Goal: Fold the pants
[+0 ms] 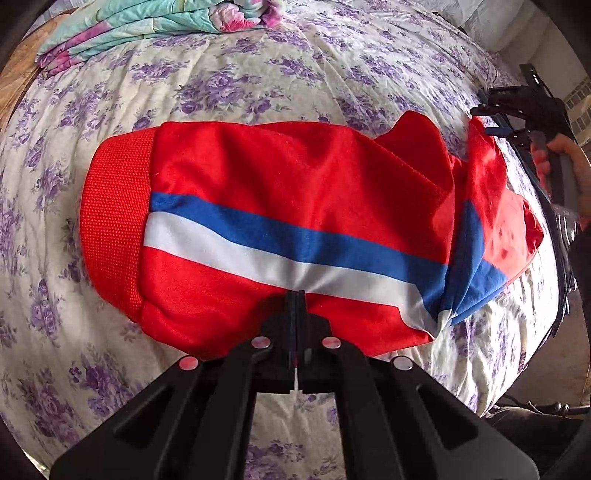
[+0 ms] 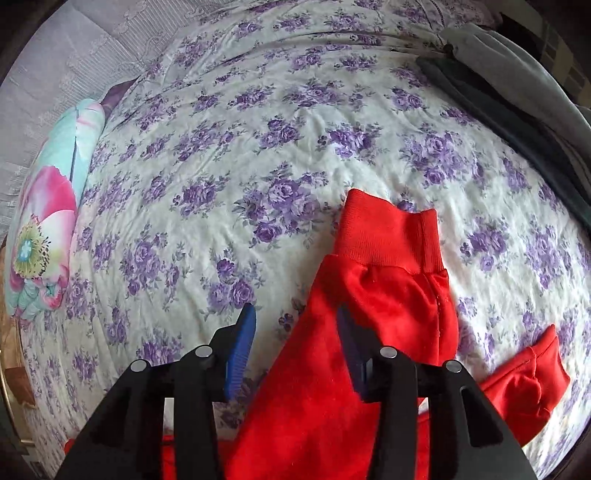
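Observation:
Red pants (image 1: 295, 184) with a blue and white stripe lie across the bed, waistband at the left. My left gripper (image 1: 295, 295) is shut on the pants' near edge at the white stripe. The right gripper (image 1: 491, 110) shows at the far right of the left wrist view, by the bunched leg end. In the right wrist view, my right gripper (image 2: 295, 325) is open, its blue pads (image 2: 242, 350) apart. The red leg (image 2: 369, 314) with its ribbed cuff (image 2: 388, 236) lies between and past the fingers. A second cuff (image 2: 528, 380) lies to the right.
The bed has a white sheet with purple flowers (image 2: 258, 147). A folded teal and pink quilt (image 1: 147, 26) lies at the head, and also shows in the right wrist view (image 2: 48, 221). Grey and dark clothes (image 2: 517, 92) lie at the far right edge.

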The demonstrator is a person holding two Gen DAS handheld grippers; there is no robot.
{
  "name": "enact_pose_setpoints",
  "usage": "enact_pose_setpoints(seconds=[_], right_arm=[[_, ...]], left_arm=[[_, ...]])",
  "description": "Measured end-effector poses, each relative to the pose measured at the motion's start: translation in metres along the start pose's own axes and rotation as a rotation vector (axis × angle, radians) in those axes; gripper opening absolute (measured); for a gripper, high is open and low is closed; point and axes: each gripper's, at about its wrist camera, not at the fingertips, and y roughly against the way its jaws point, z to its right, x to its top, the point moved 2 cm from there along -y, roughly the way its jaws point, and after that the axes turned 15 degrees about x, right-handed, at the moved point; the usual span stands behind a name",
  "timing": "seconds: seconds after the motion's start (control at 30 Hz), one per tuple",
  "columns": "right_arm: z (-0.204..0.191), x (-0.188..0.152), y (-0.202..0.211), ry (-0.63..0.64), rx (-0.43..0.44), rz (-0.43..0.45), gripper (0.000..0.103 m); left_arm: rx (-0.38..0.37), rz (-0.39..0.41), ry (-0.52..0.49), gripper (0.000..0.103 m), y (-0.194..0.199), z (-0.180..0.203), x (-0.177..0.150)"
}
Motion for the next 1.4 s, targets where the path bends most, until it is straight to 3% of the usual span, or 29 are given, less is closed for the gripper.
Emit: enact_pose_setpoints(seconds=[0.17,0.2,0.23,0.33,0.47,0.57,0.63,0.7,0.8,0.87,1.03,1.07,1.13,1.23,1.33,1.4], right_arm=[[0.004,-0.001,-0.032,-0.006,-0.140,-0.089,0.044],[0.003,-0.002,-0.034,0.005,-0.158,-0.080,0.034],[0.004,-0.004,-0.031,0.006,-0.177,-0.067,0.004],[0.012,-0.006,-0.008,-0.030,-0.090,-0.032,0.003],[0.036,-0.020,0.061,-0.069,0.054,0.058,0.003],[0.077,-0.047,0.118,-0.111,0.118,0.127,0.003],[0.112,-0.077,0.141,-0.157,0.116,0.147,0.003],[0.153,-0.108,0.138,-0.231,0.104,0.134,0.003],[0.210,-0.145,0.100,-0.388,0.107,0.071,0.003],[0.221,-0.162,0.090,-0.413,0.131,0.083,0.003],[0.211,-0.163,0.100,-0.351,0.097,0.094,0.009],[0.210,-0.162,0.107,-0.337,0.064,0.092,0.012],[0.196,-0.159,0.127,-0.274,-0.052,0.119,0.031],[0.156,-0.156,0.152,-0.104,-0.133,0.173,0.032],[0.085,-0.145,0.152,0.089,-0.007,0.193,0.035],[0.027,-0.137,0.136,0.237,0.178,0.166,0.041]], left_arm=[[-0.005,-0.008,0.006,0.000,-0.003,0.000,0.003],[-0.006,-0.010,0.005,0.000,-0.003,0.000,0.003],[-0.006,-0.010,0.004,0.000,-0.004,0.000,0.004],[-0.010,-0.013,0.001,0.000,-0.004,-0.001,0.005],[-0.011,-0.017,-0.007,0.000,-0.004,-0.002,0.006],[-0.011,-0.020,-0.011,0.000,-0.005,-0.002,0.007],[-0.007,-0.022,-0.018,0.000,-0.004,-0.001,0.007],[-0.004,-0.019,-0.023,0.000,-0.004,-0.002,0.006],[0.004,-0.019,-0.042,0.000,-0.005,0.000,0.005],[0.017,-0.017,-0.064,0.000,-0.005,0.003,0.005],[0.037,-0.011,-0.092,0.000,-0.003,0.005,0.003],[0.035,-0.012,-0.093,0.000,-0.002,0.005,0.002],[0.035,-0.007,-0.090,0.000,0.005,0.000,0.001],[0.032,0.020,-0.063,0.000,0.020,-0.010,0.001],[0.028,0.060,-0.015,0.000,0.032,-0.023,0.008],[0.042,0.075,0.008,0.000,0.033,-0.030,0.015]])
